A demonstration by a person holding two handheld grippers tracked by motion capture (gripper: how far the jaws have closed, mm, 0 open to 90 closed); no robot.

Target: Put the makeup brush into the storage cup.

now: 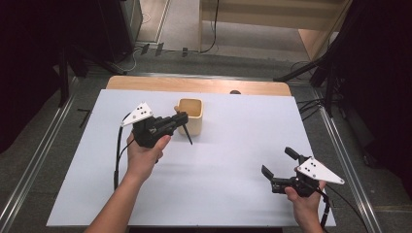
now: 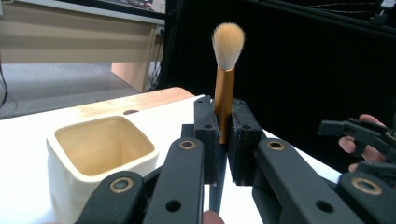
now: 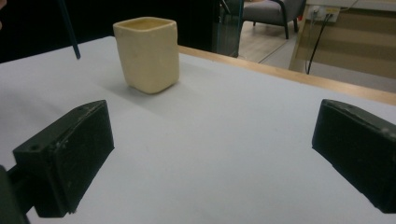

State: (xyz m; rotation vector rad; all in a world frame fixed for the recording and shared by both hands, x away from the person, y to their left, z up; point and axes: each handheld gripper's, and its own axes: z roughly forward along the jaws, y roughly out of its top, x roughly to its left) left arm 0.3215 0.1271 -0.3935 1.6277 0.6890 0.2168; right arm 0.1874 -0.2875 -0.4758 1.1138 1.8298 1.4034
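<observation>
The white table (image 1: 228, 165) carries one cream square cup (image 1: 190, 115) standing upright toward the far side, left of centre. The left gripper (image 1: 180, 120) is clamped on a makeup brush (image 2: 224, 88) at its gold ferrule, bristles up and dark handle tip hanging down just beside the cup's near wall, above the table. The right gripper (image 1: 277, 162) hovers near the right edge, jaws wide apart and holding nothing. Main risk, in my judgement: the low handle tip catches the cup's rim or wall as the brush swings over, tipping the light cup. Lesser risk: the smooth round ferrule pivots or slips between the pads, so the brush drops outside the cup.
</observation>
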